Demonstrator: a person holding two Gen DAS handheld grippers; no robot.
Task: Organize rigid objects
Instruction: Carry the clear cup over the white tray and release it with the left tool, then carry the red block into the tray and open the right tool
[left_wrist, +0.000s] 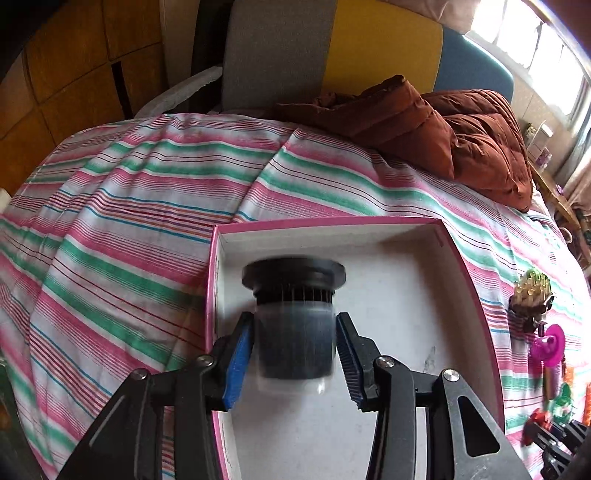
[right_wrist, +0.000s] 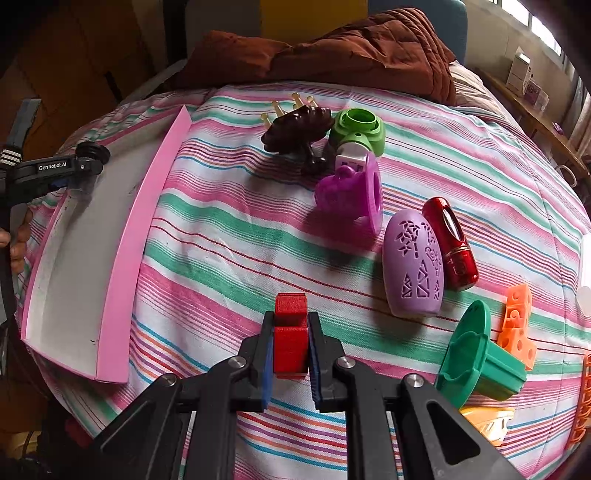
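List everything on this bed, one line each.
Shallow cardboard box: 1, white with pink rim, left side of bed.
Ribbed plastic cylinder: 1, black, over the box, between the left jaws.
Plastic block: 1, red, in right gripper.
Pegged brush, plastic fitting, ring toy: 1 each, brown, light green, magenta, far cluster.
Oval case, glossy tube: 1 each, lilac, red, right.
Flanged piece, holed block: 1 each, teal, orange, near right.
Left gripper: open.
Right gripper: shut.
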